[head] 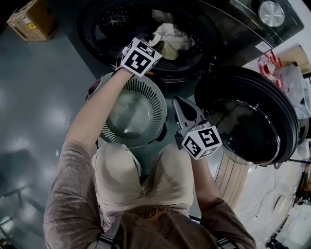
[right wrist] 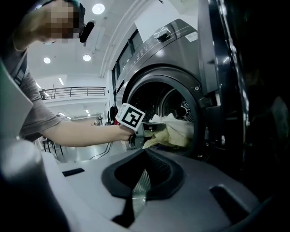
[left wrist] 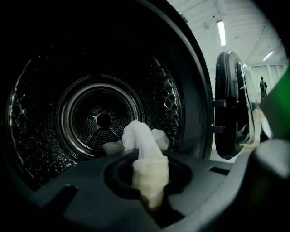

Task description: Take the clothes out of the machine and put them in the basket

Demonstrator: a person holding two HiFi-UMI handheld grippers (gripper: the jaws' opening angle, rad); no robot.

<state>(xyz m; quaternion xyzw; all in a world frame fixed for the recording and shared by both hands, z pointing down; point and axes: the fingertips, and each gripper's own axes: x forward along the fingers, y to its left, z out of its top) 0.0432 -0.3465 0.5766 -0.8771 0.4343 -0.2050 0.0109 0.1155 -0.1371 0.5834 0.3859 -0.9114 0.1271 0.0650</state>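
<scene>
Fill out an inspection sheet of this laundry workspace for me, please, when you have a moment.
Surface: glossy grey floor.
Job's things: cream cloth at the mouth of the machine's drum; slatted basket on the floor in front of it, no clothes seen inside; machine door swung open.
Clutter: cardboard box left of the machine; plastic bag on the right.
Grippers: left gripper shut on the cloth; right gripper shut, empty, beside the basket.
Cables: a thin one on the floor, far right.
Surroundings: bright hall with ceiling lights.
</scene>
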